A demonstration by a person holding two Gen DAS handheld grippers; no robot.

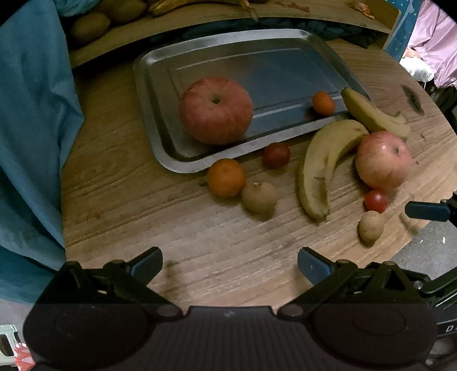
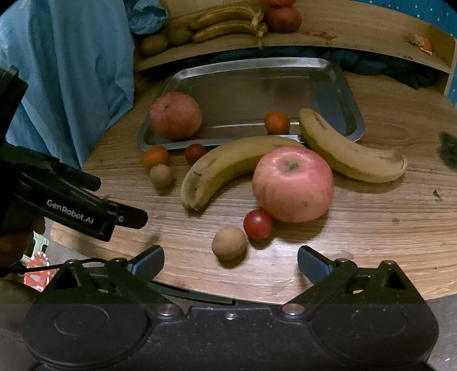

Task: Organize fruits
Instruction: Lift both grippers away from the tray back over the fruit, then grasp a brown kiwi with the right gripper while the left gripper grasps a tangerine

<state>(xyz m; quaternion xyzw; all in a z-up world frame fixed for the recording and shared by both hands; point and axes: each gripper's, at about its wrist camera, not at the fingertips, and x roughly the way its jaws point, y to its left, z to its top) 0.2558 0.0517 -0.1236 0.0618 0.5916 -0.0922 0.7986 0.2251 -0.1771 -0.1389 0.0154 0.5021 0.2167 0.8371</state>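
Only the right wrist view showed the shelf (image 2: 342, 31) with its bananas (image 2: 228, 24); the left cropped them. The left tool (image 1: 230, 264) and right tool (image 2: 230, 262) both hovered open and empty over the desk's (image 2: 371, 228) near edge. One apple (image 2: 174, 115) and a small orange (image 2: 276, 122) lay in the tray (image 2: 257, 85). Loose fruit crowded its near rim, including a second apple (image 2: 292, 184) and two bananas (image 2: 228, 165).

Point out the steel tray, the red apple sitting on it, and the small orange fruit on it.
Steel tray (image 2: 347, 94): right wrist view, bare right rim.
Red apple on the tray (image 1: 215, 110): left wrist view, top near the stem.
Small orange fruit on the tray (image 2: 276, 122): right wrist view, its middle.
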